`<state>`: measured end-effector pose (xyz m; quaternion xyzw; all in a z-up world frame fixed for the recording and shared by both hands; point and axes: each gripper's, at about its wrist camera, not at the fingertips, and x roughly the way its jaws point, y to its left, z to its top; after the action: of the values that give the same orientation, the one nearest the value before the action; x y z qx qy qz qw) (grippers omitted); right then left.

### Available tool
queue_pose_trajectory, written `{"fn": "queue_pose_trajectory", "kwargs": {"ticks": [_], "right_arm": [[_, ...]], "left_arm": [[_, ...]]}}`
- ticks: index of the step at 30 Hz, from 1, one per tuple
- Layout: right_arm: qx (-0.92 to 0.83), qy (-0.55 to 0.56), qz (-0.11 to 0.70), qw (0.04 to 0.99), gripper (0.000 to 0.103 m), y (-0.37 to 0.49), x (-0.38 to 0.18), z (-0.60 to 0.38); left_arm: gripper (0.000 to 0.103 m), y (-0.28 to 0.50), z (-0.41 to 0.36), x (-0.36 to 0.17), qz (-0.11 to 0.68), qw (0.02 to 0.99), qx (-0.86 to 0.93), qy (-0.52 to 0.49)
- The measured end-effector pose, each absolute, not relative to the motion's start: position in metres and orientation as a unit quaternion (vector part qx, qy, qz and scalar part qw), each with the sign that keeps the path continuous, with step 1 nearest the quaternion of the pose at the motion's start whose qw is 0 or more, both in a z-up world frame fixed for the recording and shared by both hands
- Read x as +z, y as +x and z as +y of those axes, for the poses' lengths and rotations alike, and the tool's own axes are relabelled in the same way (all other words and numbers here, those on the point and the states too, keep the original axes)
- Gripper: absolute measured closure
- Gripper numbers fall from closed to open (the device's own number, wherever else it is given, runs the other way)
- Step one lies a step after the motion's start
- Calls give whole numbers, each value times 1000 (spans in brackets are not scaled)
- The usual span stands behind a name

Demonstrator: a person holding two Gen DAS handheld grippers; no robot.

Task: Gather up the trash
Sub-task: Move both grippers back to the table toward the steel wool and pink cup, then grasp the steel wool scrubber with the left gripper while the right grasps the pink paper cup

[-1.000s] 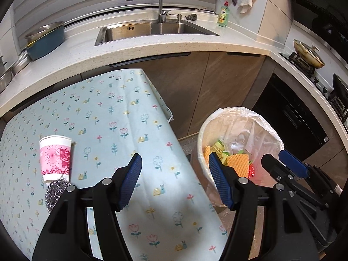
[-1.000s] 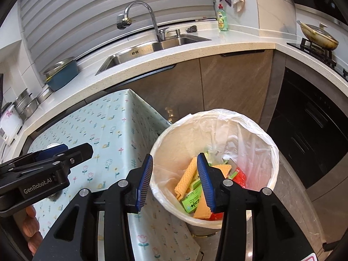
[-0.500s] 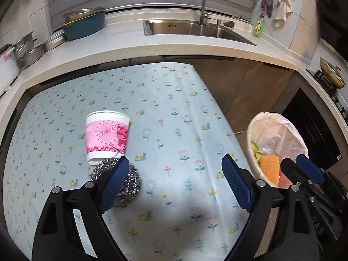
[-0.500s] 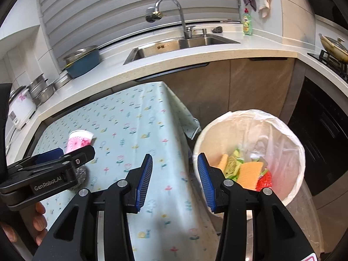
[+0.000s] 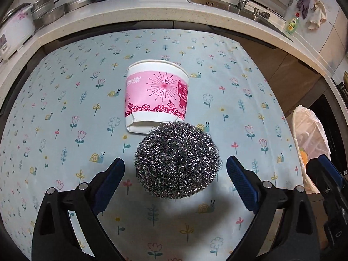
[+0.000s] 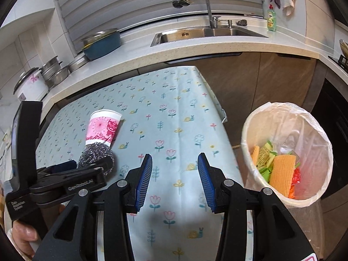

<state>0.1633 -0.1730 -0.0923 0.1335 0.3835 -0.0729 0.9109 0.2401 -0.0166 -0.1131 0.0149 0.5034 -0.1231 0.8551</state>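
Tablecloth [image 5: 65, 113], pale blue with flower print, carries a pink-and-white paper cup [image 5: 155, 96] touching a round steel-wool scourer [image 5: 177, 161]. I see the left gripper [image 5: 175, 184] opening wide, scourer between its blue pads [image 5: 108, 183], untouched. Right gripper [image 6: 174, 181] half open, empty, beside the white lined bin [image 6: 245, 152].

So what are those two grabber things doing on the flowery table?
A person is tidying up trash with a grabber in each hand. The left gripper is opening its jaws around a steel wool scrubber on the table, not squeezing it yet. A pink paper cup lies tipped over just behind the scrubber. The right gripper is open and holds nothing, hovering over the table's edge. Beside the table stands a lined trash bin with sponges and wrappers already inside.
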Motion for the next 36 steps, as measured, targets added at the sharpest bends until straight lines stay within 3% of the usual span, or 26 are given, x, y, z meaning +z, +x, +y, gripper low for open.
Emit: {"fn": "queue_pose_trajectory", "kwargs": {"ticks": [2,4,9,27,36], "right_arm": [[-71,132,386,910,60,168,-94,-168],[-70,132,388,909,60,172,-96,-165],[-67,130,395,907,60,179,-101,-155],[-21,125,397,909,60,204,-92,-90],[-3,142,407,902,37,248,-107,-60]], "left_arm": [[16,244,-14,-117,509,851,-126,9],[28,246,-12,-119,514,847,-137,2],[34,241,-10,-115,510,848,-146,3],[35,231,81,-55,447,888,-105,-21],[35,261,124,-60,440,895,-66,-20]]}}
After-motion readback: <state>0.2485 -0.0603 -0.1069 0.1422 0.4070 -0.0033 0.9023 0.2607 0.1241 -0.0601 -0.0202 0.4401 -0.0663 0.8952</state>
